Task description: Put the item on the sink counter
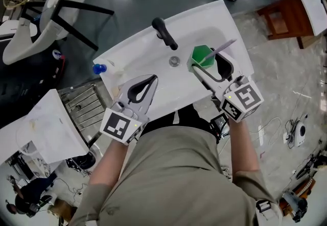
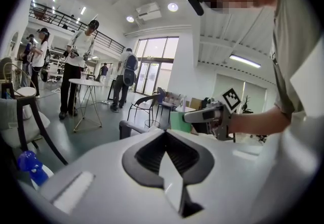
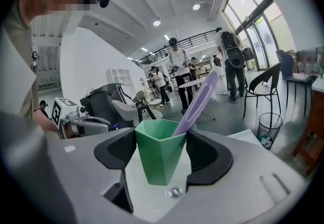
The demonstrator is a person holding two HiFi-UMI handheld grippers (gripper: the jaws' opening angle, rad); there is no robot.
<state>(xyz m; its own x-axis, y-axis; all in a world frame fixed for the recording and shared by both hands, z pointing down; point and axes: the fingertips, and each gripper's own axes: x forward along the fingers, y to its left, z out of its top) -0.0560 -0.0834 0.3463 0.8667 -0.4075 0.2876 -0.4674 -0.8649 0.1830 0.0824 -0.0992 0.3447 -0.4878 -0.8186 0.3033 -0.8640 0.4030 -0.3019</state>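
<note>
We see the right gripper [image 1: 210,63] closed on a green cup [image 3: 158,154], its two black pads pressing the cup's sides from left and right, so the cup stands upright between the jaws. A purple toothbrush [image 3: 197,99] leans out of the cup, slanting up and away from this gripper toward its right. Just under the cup, close to the gripper's palm, sits the drain [image 3: 174,192] of the white sink [image 1: 204,21], which puts the cup over the basin rather than on the flat rim; we cannot tell whether its base touches the basin. The black faucet [image 1: 164,32] lies ahead and to the left of the right gripper, past the drain. The left gripper [image 1: 152,78] rests low at the near edge of the sink, well apart from the cup, with its jaw tips brought together and nothing between them; only the white sink surface shows through the gap behind the tips. Off to the left of this gripper, at the sink's corner, we make out a bottle with a blue cap [image 1: 99,69].
</note>
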